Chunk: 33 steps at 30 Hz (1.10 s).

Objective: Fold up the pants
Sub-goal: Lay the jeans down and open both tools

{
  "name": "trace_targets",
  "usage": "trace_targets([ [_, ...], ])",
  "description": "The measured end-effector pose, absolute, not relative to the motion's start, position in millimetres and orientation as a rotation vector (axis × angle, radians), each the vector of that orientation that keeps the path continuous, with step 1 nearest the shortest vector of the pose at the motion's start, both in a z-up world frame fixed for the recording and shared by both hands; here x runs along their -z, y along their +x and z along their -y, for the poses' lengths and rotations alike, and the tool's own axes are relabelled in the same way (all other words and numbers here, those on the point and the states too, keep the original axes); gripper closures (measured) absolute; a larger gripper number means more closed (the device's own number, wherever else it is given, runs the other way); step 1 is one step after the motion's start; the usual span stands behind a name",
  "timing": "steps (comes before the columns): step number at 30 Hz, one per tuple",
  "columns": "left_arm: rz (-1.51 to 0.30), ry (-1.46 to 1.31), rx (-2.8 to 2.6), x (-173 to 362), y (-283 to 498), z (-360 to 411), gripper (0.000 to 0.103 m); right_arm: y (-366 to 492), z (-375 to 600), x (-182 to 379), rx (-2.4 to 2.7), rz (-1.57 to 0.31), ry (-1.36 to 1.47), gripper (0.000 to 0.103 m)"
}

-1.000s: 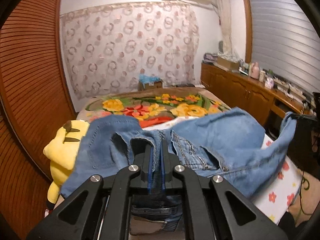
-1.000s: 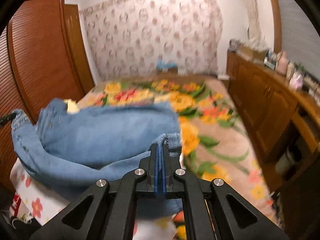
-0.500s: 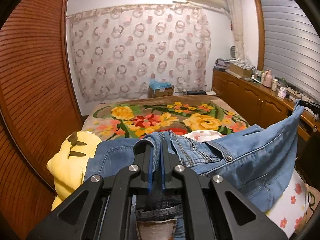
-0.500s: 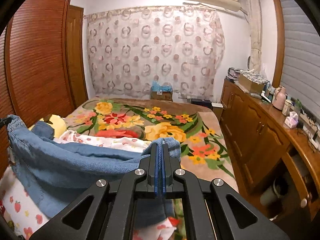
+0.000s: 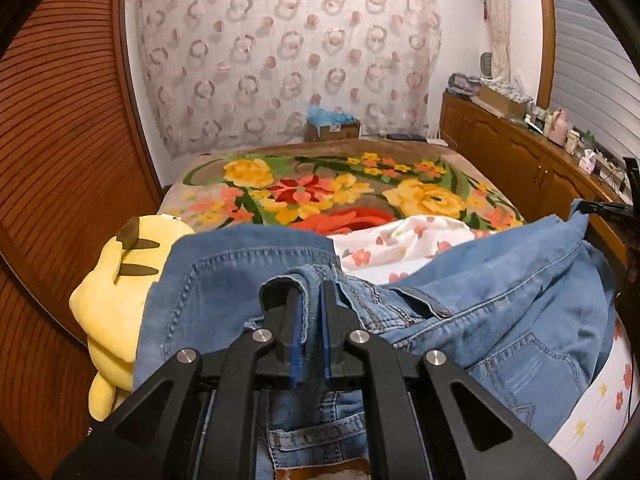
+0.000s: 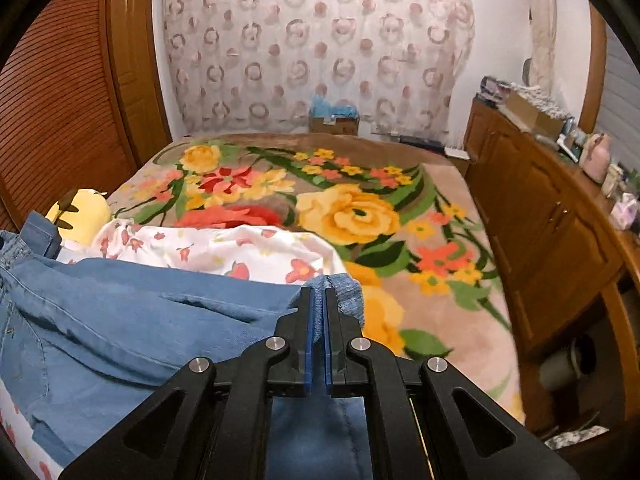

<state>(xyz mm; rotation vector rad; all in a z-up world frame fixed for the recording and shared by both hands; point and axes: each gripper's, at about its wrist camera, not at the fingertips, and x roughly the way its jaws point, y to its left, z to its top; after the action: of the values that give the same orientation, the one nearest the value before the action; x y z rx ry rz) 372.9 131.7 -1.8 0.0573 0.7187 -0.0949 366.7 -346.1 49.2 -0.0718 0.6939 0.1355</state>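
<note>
Blue denim pants (image 5: 500,300) are stretched sideways between my two grippers over the near end of the bed. My left gripper (image 5: 311,292) is shut on the waistband by the fly, and a fold of denim drapes over its left finger. My right gripper (image 6: 318,296) is shut on a hem edge of the pants (image 6: 140,312), which spread to the left and sag onto the white floral sheet (image 6: 224,248). The right gripper's black frame also shows at the far right of the left wrist view (image 5: 624,216).
A floral blanket (image 6: 352,216) covers the bed ahead. A yellow plush toy (image 5: 116,288) lies at the bed's left edge by the slatted wooden doors (image 5: 60,140). A wooden cabinet (image 6: 552,216) with small items on top runs along the right. A cardboard box (image 5: 332,128) stands by the curtain.
Both grippers have come down and forward with the pants. The denim now sags lower onto the sheet and spreads flatter between them. Both grips have held.
</note>
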Motion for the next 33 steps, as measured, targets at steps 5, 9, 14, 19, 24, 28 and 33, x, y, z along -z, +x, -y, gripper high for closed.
trace_targets([
  [5,-0.695,0.073,0.089,-7.7,361.8,-127.1,0.072,374.8,359.5,-54.1,-0.14,-0.678,-0.049,0.097],
  [9,-0.658,0.076,0.129,-18.9,351.7,-123.8,0.024,370.2,370.8,-48.7,-0.142,-0.657,-0.017,0.082],
  [14,-0.634,0.113,0.193,-29.6,340.1,-102.9,0.021,358.4,366.0,-45.8,-0.163,-0.645,-0.034,0.08],
  [19,-0.683,0.198,0.264,-18.6,352.6,-69.5,0.021,345.5,359.7,-45.5,-0.202,-0.645,-0.038,0.074],
  [24,-0.799,0.242,0.345,9.0,376.7,-48.8,0.021,335.9,354.8,-46.1,-0.239,-0.64,-0.06,0.07],
  [28,-0.866,0.31,0.328,29.2,389.3,-40.0,0.035,330.7,358.1,-47.1,-0.261,-0.639,-0.059,0.068],
  [33,-0.901,0.377,0.317,39.1,394.2,-37.3,0.075,327.6,361.8,-43.6,-0.273,-0.642,-0.066,0.067],
])
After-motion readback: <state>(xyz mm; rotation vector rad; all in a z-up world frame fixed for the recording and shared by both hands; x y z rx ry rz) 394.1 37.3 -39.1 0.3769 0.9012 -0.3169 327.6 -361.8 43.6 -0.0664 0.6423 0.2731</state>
